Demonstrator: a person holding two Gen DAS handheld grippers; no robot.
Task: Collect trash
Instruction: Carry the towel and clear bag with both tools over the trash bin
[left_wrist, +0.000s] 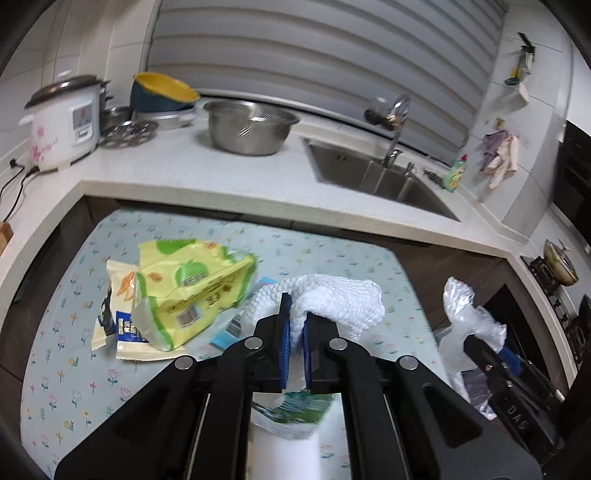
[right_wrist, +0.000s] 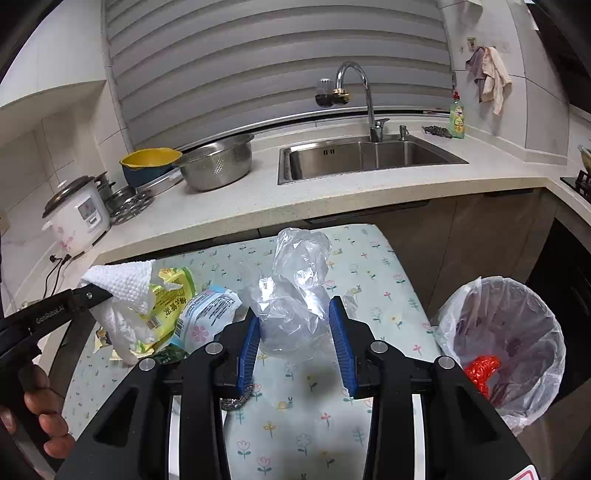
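So there are two grippers in play, each with one piece of trash. The left gripper (left_wrist: 295, 325) is pinched almost fully closed on one crumpled white paper towel (left_wrist: 332, 299), lifted clear of the table (left_wrist: 332, 243) with the floral cloth. The right gripper (right_wrist: 295, 332) sits partly open, but its blue pads press into the sides of one crinkly clear plastic bag (right_wrist: 295, 295), so it has hold of that, also held up above the tabletop.

Left on the table, bunched at the left side: one yellow-green wrapper (left_wrist: 192, 284), one cream wrapper (left_wrist: 118, 317) partly tucked under it, one light blue floral packet (right_wrist: 207, 314), and one green-and-white wrapper (left_wrist: 295, 410) right below the left gripper. Can't tell if more is hiding under the pile.

One trash bin (right_wrist: 506, 347) with a clear liner stands beside the table's right edge, something red at the bottom.

Behind, on the counter (right_wrist: 332, 188): one rice cooker (left_wrist: 62, 122), one steel colander (left_wrist: 251, 125), one yellow-rimmed bowl (left_wrist: 162, 92), one sink (right_wrist: 369, 157), one green soap bottle (right_wrist: 457, 116).
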